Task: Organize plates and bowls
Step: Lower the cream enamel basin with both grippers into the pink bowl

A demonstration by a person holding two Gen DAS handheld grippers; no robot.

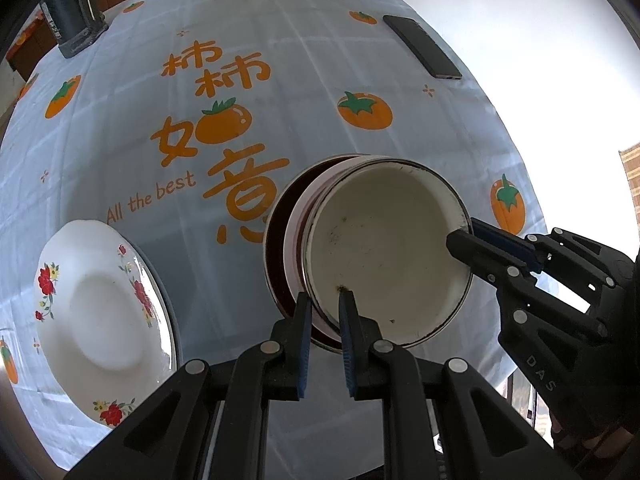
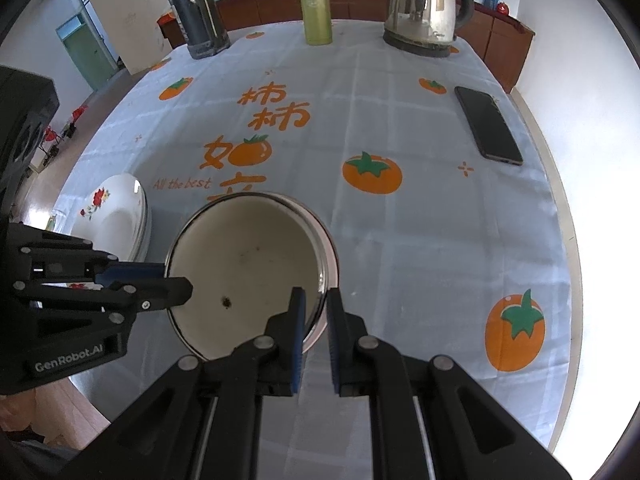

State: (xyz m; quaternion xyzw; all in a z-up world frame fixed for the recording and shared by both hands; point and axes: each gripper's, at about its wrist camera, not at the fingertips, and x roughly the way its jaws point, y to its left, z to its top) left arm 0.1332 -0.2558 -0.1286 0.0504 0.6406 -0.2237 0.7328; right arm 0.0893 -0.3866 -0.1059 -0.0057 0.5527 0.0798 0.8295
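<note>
The worktop (image 2: pixel 400 240), under a pale blue cloth printed with orange fruit, is filling most of both views. Along its far edge, at the top of the right wrist frame, a kettle (image 2: pixel 424 8), a green bottle (image 2: pixel 316 8) and a dark flask (image 2: pixel 196 12) are standing, with a phone (image 2: pixel 488 124) lying at the upper right. A flowered plate (image 1: pixel 100 320) is sitting at the lower left of the left wrist frame, apart from the stack.

In the centre, a white bowl (image 1: pixel 388 252) is resting in a stack of bowls (image 1: pixel 280 256), whose darker rims are showing to its left. The left tool (image 1: pixel 325 300) is clamping the white bowl's near rim, and the right tool (image 2: pixel 316 300) is pinching the opposite rim; both are closed on it.

The step in hand appears to be nesting or lifting this bowl with two tools. The next move probably calls for keeping both grips level while moving, or releasing together once the bowl is seated.
</note>
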